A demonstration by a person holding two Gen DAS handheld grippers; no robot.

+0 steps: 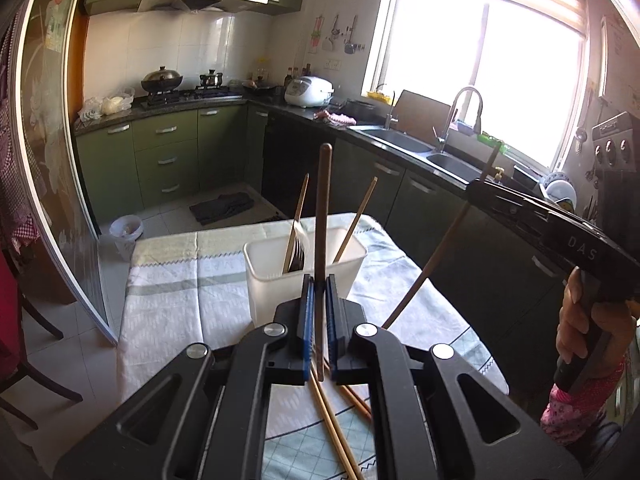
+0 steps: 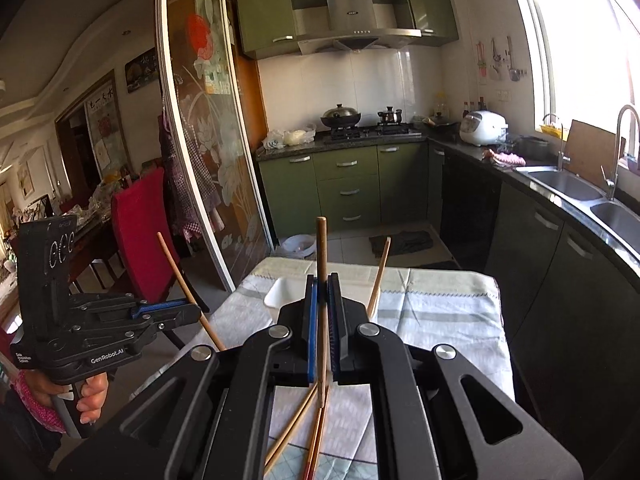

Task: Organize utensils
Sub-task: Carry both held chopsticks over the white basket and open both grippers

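My left gripper point(image 1: 319, 280) is shut on a dark wooden chopstick point(image 1: 322, 208), held upright just in front of the white plastic utensil bin point(image 1: 266, 280). The bin holds two light chopsticks point(image 1: 362, 216) and a fork point(image 1: 298, 244). My right gripper point(image 2: 322, 280) is shut on another chopstick point(image 2: 321, 248), upright above the table; it shows at the right of the left wrist view point(image 1: 486, 192). The bin point(image 2: 280, 294) lies ahead and left of it. Several loose chopsticks point(image 2: 300, 420) lie on the cloth below both grippers.
The table wears a white and green checked cloth point(image 1: 180, 292). A red chair point(image 2: 140, 236) stands to its left. Green cabinets, a stove and a double sink point(image 1: 416, 144) line the far walls. A small waste bin point(image 1: 126, 234) sits on the floor.
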